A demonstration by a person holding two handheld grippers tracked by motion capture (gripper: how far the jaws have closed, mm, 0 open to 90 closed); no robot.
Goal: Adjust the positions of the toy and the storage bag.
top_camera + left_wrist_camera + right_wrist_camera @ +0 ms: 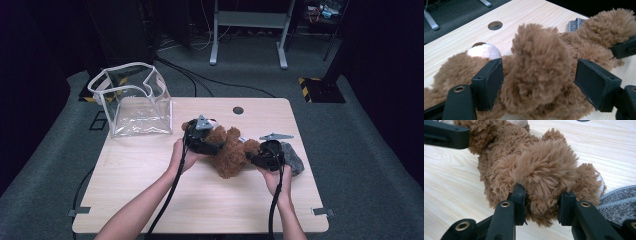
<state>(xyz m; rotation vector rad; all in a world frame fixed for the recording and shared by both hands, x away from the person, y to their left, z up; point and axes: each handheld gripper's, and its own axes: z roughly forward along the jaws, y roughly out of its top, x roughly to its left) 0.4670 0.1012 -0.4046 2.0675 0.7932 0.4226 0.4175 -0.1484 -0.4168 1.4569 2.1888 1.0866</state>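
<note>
While lying on its side mid-table on the wooden table (150, 200), brown teddy bear (231, 150) not yet lifted. Right gripper (541, 206) clamped narrow on one plush leg. Left gripper (536, 82) spread wide around an arm near the head, right pad clear of the fur, no squeeze yet. Clear plastic bag (134, 100) standing open at the far left corner, well apart. Grey cloth (294, 159) just beside the bear's feet. Judged early: second grasp, lift and likely bagging left.
</note>
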